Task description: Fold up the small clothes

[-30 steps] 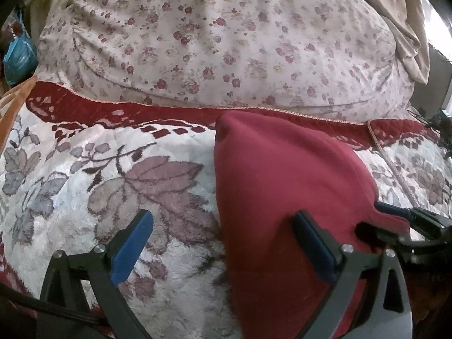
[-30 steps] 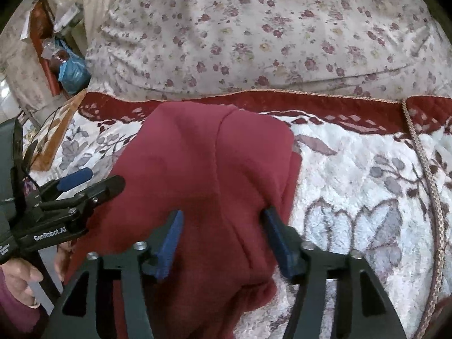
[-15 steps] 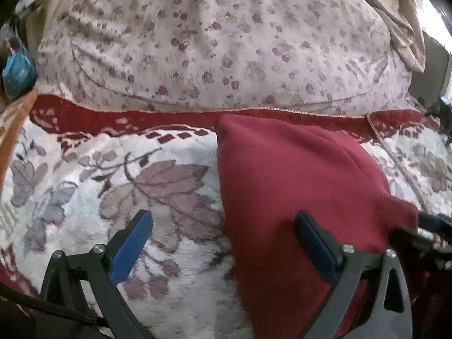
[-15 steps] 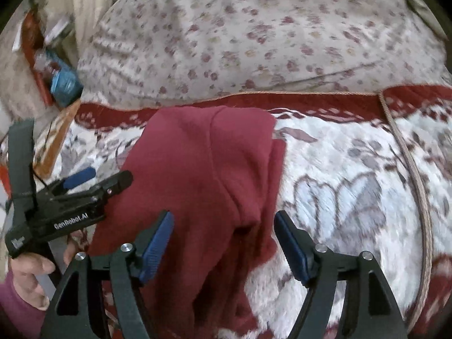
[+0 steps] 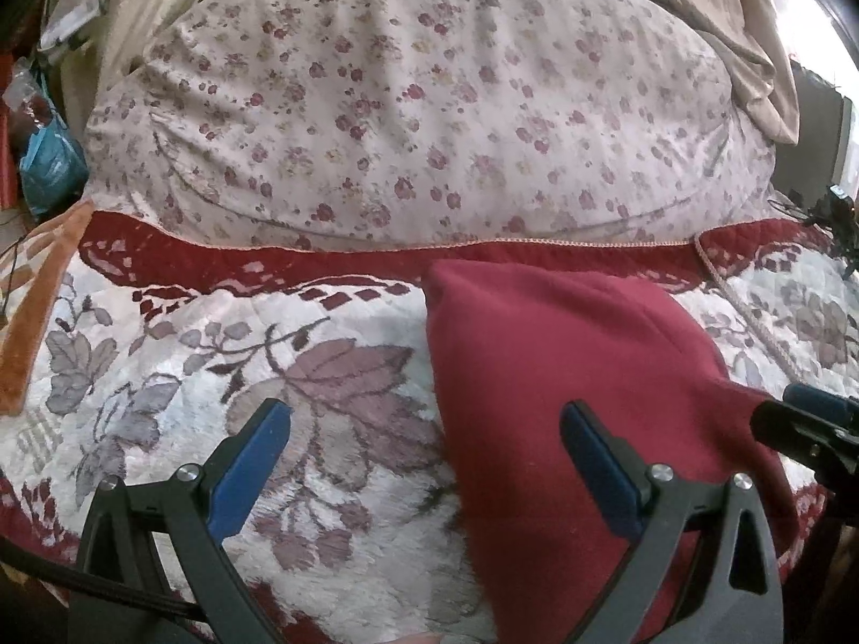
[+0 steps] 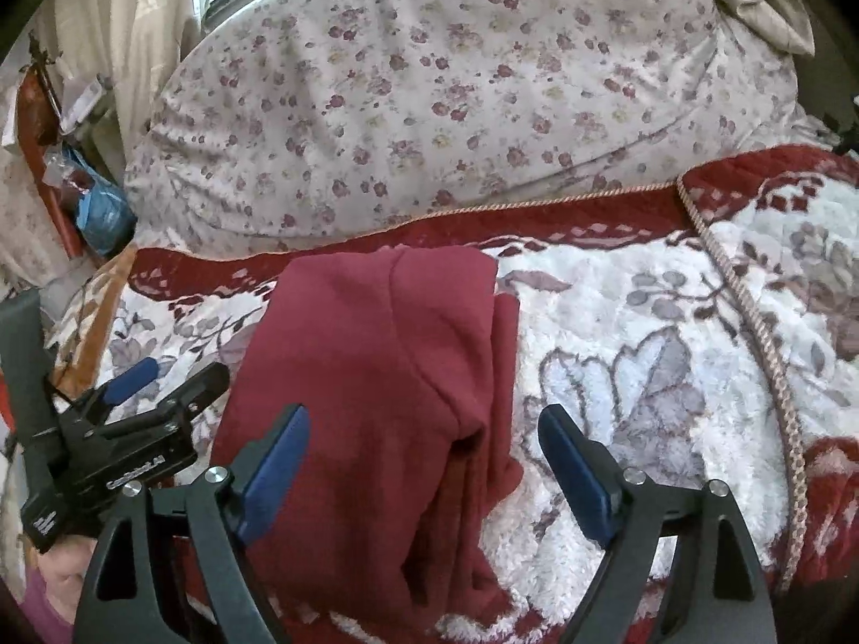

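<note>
Maroon garment (image 6: pixel 376 375) lies folded on the floral bed blanket (image 5: pixel 215 375); left gripper (image 5: pixel 424 451) and right gripper (image 6: pixel 424 451) fingers spread wide, empty.

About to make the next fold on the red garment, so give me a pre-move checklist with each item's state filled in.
1. Left gripper open: ok, empty, straddling the garment's left edge.
2. Right gripper open: ok, empty, over the garment's right edge.
3. Red garment lying flat on the floral blanket: ok.
4. Existing fold tidy: not ok, lower layers stick out along the right side.
5. Near hem visible: cannot tell, hidden behind the grippers.
6. Floral pillow clear of garment: ok.
</note>
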Available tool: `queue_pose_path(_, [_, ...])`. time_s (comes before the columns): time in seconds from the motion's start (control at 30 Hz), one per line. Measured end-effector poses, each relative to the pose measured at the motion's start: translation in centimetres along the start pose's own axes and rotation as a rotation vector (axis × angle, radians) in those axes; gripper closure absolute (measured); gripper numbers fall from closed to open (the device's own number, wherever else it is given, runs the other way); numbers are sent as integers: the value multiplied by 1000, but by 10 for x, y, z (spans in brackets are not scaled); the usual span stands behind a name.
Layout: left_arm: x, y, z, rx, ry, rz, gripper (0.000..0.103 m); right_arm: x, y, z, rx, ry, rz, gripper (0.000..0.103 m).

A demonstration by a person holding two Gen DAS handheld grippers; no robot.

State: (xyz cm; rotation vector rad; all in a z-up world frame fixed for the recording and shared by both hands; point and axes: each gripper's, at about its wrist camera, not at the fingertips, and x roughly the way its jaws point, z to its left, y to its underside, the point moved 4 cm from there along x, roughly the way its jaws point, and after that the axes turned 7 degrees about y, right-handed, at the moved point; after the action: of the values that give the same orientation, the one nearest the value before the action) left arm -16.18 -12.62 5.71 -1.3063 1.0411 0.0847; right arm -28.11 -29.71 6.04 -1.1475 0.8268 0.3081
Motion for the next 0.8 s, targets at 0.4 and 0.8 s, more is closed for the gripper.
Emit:
queue_pose_path(0.4, [6, 3, 1, 9, -15, 14, 3, 7, 0, 9, -54, 84, -66, 11])
queue_pose_path(0.8, [9, 5, -1, 17, -24, 28, 3, 12, 2, 7, -78, 107, -83, 11])
